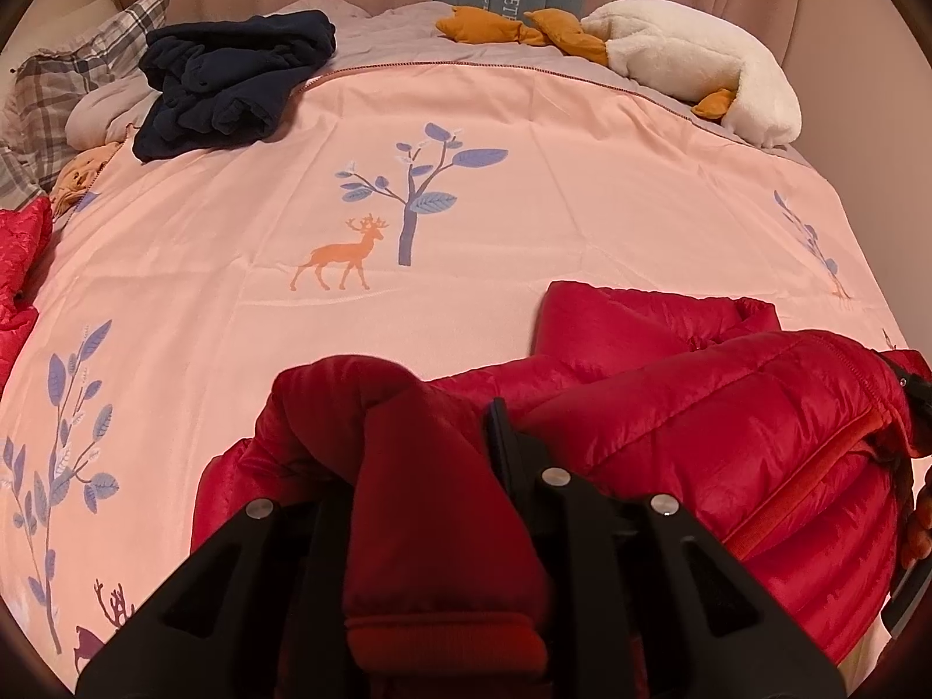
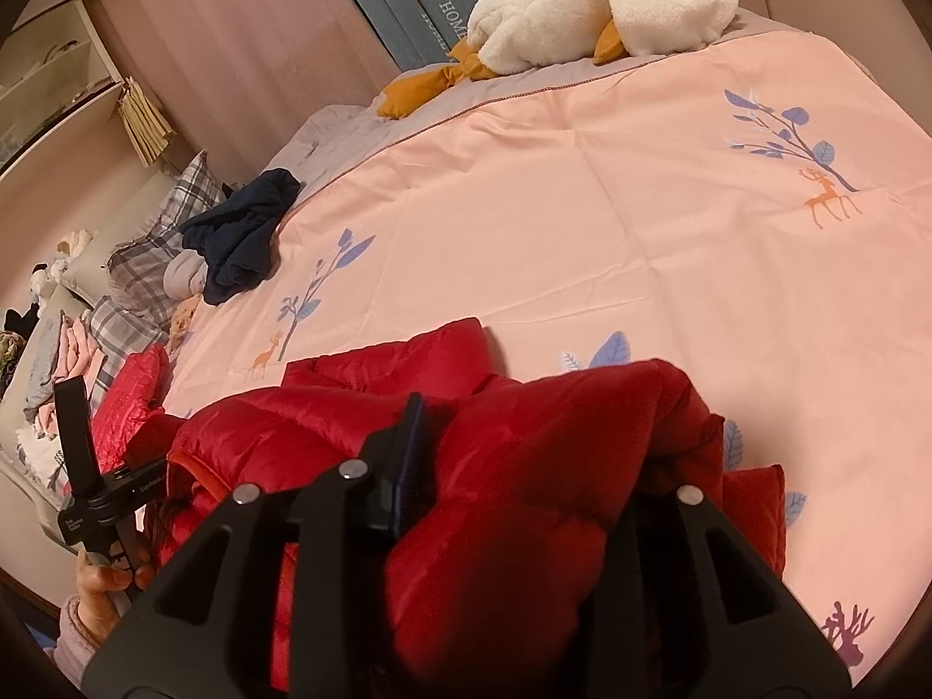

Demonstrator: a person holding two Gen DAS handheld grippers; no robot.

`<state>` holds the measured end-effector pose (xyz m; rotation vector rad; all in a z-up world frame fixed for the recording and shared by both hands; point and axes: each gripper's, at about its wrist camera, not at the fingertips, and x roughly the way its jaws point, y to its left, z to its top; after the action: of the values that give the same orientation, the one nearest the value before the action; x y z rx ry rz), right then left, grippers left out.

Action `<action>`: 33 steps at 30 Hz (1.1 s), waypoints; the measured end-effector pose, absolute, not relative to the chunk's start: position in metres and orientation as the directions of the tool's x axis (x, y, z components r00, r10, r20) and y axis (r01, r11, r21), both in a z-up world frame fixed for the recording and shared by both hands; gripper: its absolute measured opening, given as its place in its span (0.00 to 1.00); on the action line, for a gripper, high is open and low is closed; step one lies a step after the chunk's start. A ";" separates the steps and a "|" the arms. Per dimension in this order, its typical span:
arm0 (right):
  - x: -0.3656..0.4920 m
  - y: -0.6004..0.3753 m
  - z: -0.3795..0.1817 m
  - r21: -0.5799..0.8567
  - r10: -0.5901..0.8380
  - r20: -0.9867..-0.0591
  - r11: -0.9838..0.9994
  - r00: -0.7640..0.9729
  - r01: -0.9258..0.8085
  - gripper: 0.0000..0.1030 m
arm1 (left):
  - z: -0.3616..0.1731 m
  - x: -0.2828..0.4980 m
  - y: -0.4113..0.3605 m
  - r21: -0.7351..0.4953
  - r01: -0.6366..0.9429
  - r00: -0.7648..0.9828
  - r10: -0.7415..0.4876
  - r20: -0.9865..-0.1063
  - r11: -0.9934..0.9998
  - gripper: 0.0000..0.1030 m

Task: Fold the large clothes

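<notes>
1. The bed (image 1: pixel 524 134) fills both views, covered by a pink bedspread (image 2: pixel 582 221) printed with blue trees and orange deer.
2. The red puffer jacket (image 1: pixel 728 408) lies bunched at the near edge of the bed, its zipper running along the right side in the left wrist view. Both tongs have hold of it.
3. A white plush goose (image 2: pixel 582 6) with orange feet lies at the far edge of the bed, against the headboard.
4. A dark blue garment (image 1: pixel 233 81) sits crumpled at the far left, beside a plaid pillow (image 1: pixel 76 70).
5. Another red quilted item (image 1: pixel 20 268) rests at the left edge of the bed.
6. The left tongs (image 1: pixel 431 466) are nearly closed, clamped on a red sleeve of the jacket whose knit cuff hangs toward the camera between the fingers.
7. The right tongs (image 2: pixel 524 466) stand partly open, with a thick fold of the jacket bulging between the fingers; the right finger is hidden under the fabric, so I cannot tell whether the pads press on it.
8. A person's hand (image 2: pixel 99 576) shows at the near left in the right wrist view, gripping the handle of the left tool.
</notes>
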<state>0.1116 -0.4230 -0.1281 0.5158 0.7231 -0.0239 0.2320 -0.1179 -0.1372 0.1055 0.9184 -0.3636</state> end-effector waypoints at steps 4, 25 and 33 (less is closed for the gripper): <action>0.109 -0.422 -0.124 0.449 0.159 -0.627 0.874 0.762 0.188 0.39 | -0.133 0.229 -0.118 -0.061 0.350 0.559 -0.261 -0.787 0.935 0.22; 0.102 -0.425 -0.115 0.472 0.168 -0.604 0.863 0.779 0.180 0.48 | -0.111 0.211 -0.115 -0.103 0.358 0.573 -0.306 -0.760 0.928 0.55; 0.098 -0.426 -0.112 0.476 0.169 -0.600 0.861 0.782 0.179 0.49 | -0.102 0.205 -0.112 -0.093 0.348 0.605 -0.299 -0.738 0.933 0.76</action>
<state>0.0984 -0.4263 -0.1122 0.5437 0.6813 -0.0054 0.2046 -0.1124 -0.1021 0.0621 0.8413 -0.3742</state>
